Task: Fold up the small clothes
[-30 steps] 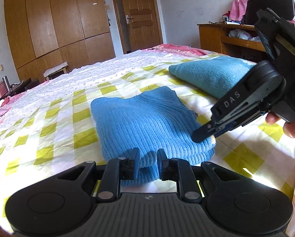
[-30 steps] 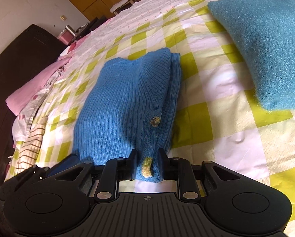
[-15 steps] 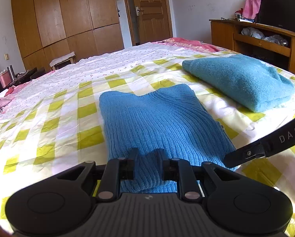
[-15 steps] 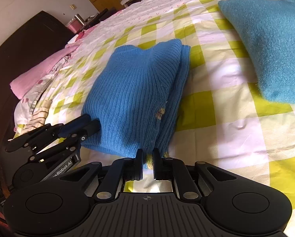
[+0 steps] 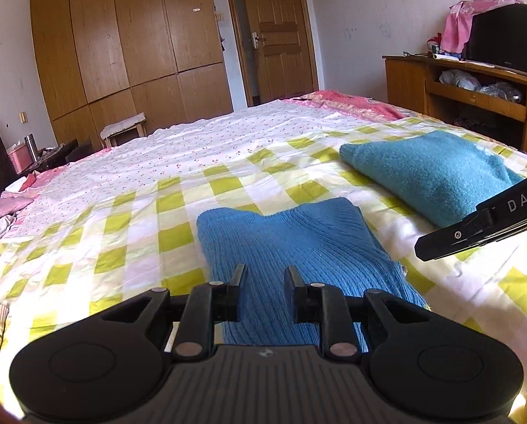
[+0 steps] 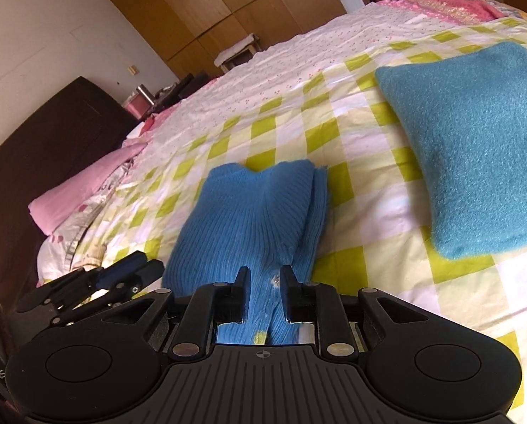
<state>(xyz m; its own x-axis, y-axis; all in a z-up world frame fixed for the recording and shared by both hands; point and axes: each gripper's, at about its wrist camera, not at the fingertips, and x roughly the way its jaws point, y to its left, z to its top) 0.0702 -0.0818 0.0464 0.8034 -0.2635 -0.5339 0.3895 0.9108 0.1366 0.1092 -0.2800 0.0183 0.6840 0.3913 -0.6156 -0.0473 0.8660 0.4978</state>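
A folded blue ribbed knit sweater [image 5: 298, 247] lies flat on the checked bedsheet; it also shows in the right wrist view [image 6: 253, 212]. My left gripper [image 5: 263, 275] hangs open just above the sweater's near edge, holding nothing. My right gripper [image 6: 263, 279] is open over the sweater's near right corner, cloth showing between its jaws but not pinched. The right gripper's finger [image 5: 475, 226] shows at the right in the left wrist view. The left gripper [image 6: 122, 279] shows at the left in the right wrist view.
A folded teal fleece garment [image 5: 429, 173] lies to the right of the sweater, also in the right wrist view [image 6: 482, 141]. Pink bedding [image 6: 83, 190] is heaped at the left by the dark headboard. A wooden desk [image 5: 475, 95] stands beyond the bed's right side.
Both grippers opened and let go of the sweater's near edge, then lifted and drew back a little. The sweater now rests flat on the bed.
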